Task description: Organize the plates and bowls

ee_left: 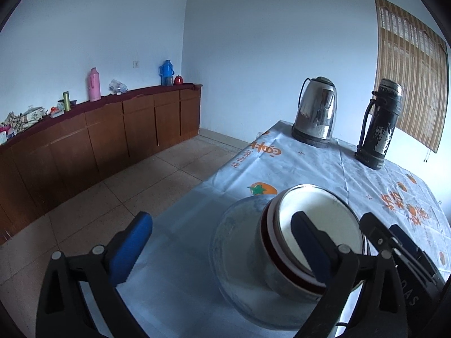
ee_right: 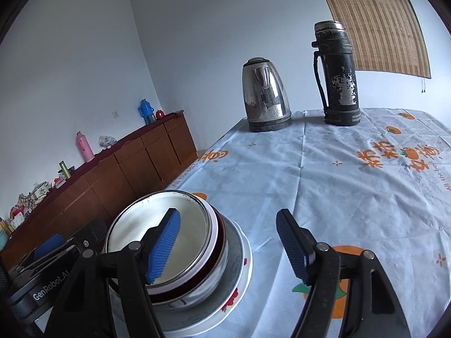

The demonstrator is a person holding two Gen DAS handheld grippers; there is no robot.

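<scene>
Between both spread grippers, left gripper [ee_left: 222, 249] and right gripper [ee_right: 228, 246], sits the bowl stack [ee_right: 180, 253], ungripped.

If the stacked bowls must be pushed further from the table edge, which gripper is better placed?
Probably the left gripper: it is open, on the side of the stack of bowls nearest the table edge. The right gripper, also open, is on the inner side.

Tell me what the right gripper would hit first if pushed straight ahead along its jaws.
Probably only the tablecloth. The right gripper stands open and empty, the stacked bowls lie beside its left jaw, and bare cloth lies ahead. The kettle stands farther back; depth is uncertain.
</scene>
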